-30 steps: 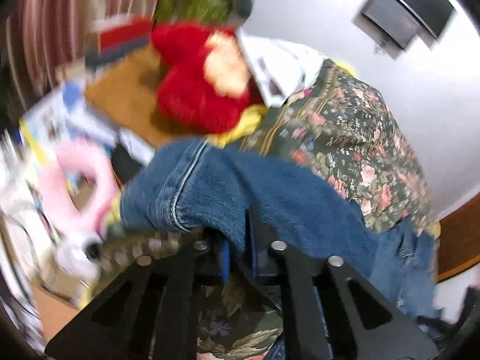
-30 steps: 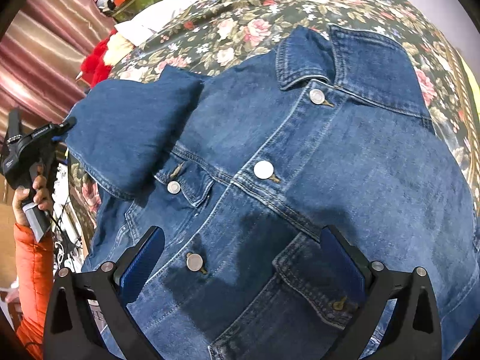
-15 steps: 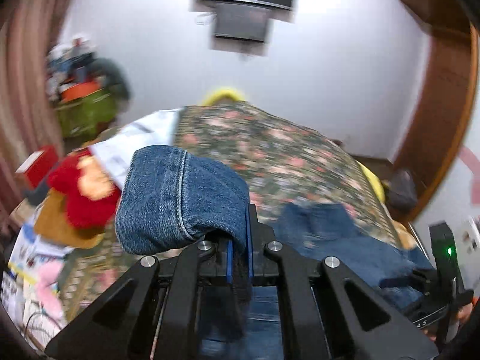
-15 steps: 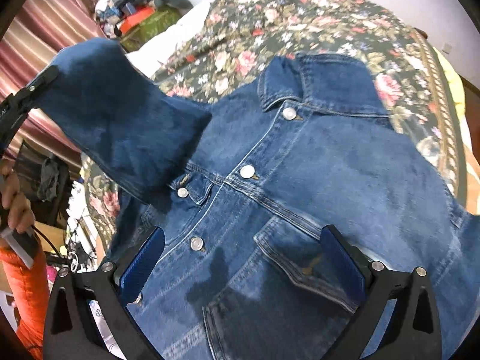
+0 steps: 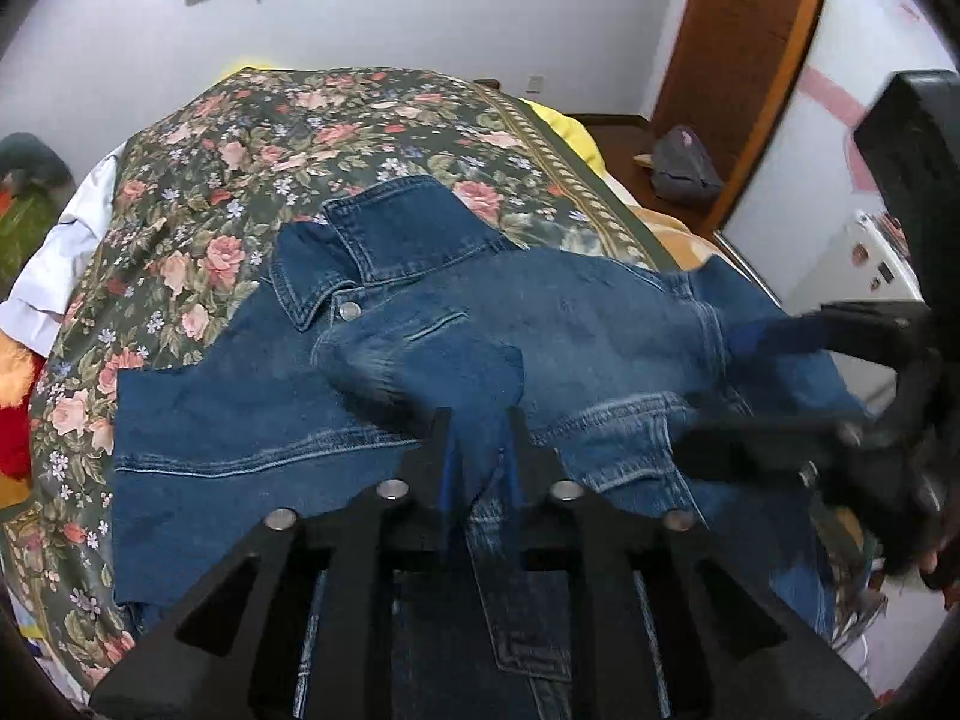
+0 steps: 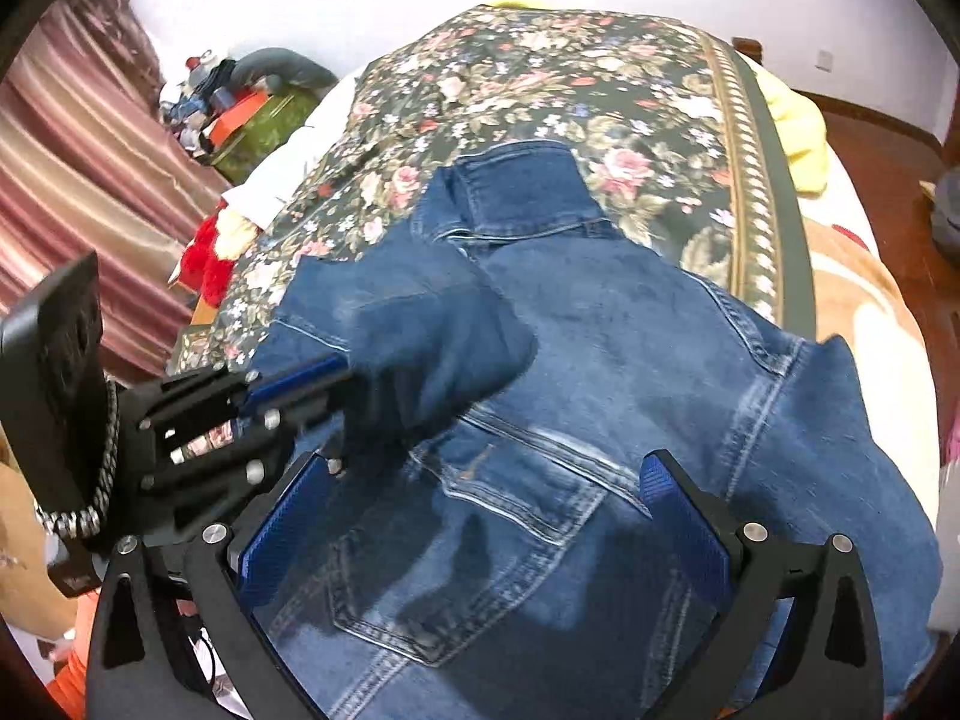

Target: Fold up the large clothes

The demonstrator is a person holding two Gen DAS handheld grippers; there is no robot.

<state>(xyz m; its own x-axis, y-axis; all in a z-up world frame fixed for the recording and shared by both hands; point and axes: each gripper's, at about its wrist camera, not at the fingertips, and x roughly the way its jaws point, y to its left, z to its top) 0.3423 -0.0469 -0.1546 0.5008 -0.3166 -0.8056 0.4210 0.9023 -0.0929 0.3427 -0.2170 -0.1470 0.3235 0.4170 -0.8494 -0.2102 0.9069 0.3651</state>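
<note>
A blue denim jacket (image 5: 600, 324) lies front up on a floral bedspread (image 5: 288, 126), collar toward the far side. My left gripper (image 5: 477, 420) is shut on the jacket's sleeve (image 5: 432, 360) and holds it over the jacket's chest. In the right wrist view the left gripper (image 6: 336, 375) shows at the left with the sleeve (image 6: 432, 348) folded across the jacket (image 6: 630, 360). My right gripper (image 6: 486, 516) is open and empty just above the jacket's lower front; it also shows in the left wrist view (image 5: 780, 384) at the right.
A red plush toy (image 6: 204, 264) and cluttered boxes (image 6: 240, 114) lie left of the bed. Striped curtains (image 6: 78, 180) hang at the far left. A yellow blanket (image 6: 792, 126) and a wooden door frame (image 5: 738, 60) are to the right.
My left gripper has swung the sleeve from the bed's left side across onto the jacket's front. My right gripper stayed open over the lower front.
</note>
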